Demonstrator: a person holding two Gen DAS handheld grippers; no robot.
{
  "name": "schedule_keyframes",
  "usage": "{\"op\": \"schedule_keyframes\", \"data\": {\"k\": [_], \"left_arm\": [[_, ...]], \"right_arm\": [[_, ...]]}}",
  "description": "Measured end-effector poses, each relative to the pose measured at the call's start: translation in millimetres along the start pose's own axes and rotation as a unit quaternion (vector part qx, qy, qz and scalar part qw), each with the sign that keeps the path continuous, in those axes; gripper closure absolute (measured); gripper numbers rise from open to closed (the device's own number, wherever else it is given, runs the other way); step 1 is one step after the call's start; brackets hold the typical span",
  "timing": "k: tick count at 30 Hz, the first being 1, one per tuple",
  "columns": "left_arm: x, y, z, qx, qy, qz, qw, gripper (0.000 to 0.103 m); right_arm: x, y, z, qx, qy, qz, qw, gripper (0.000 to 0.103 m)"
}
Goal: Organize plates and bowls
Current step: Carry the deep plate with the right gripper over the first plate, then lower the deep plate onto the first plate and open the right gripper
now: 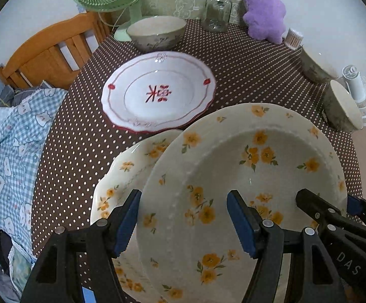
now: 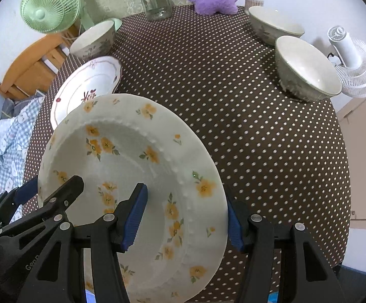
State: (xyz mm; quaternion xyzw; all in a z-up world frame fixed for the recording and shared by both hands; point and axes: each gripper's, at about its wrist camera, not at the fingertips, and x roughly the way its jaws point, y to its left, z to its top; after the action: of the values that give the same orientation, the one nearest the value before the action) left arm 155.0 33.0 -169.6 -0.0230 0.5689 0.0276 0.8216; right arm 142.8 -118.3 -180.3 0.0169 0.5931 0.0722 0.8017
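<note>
Now, left gripper (image 1: 185,221): fingers half spread, clamping the yellow-flowered deep plate (image 1: 246,176) by its left rim.
Right gripper (image 2: 186,216): same spread, pinching its right rim.

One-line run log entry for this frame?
held: yellow-flowered cream plate | left gripper: shut on left rim | right gripper: shut on right rim | below: matching scalloped flowered plate

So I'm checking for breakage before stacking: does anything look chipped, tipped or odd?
No chips or cracks show. Only the yellow-flowered plate stands out: it's held tilted by both tools, left tool and right tool, on opposite rim edges, above a matching plate.
</note>
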Motion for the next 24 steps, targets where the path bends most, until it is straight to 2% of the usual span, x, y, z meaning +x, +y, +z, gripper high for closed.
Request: {"op": "schedule_keyframes", "data": {"k": [16,24], "left_arm": [[25.5,22.5,-10.4,0.011,0.021,-0.004,0.9997,0.032],[36.1,31.8,-9.3,0.008,0.028,0.005,0.9996,0.032]], "right_arm": [[27.7,38.6,-2.2,-0.005,0.009,-0.03,0.999,0.042],[38.7,47.9,1.7,-0.005,0.017,-0.029,0.999,0.042]]}}
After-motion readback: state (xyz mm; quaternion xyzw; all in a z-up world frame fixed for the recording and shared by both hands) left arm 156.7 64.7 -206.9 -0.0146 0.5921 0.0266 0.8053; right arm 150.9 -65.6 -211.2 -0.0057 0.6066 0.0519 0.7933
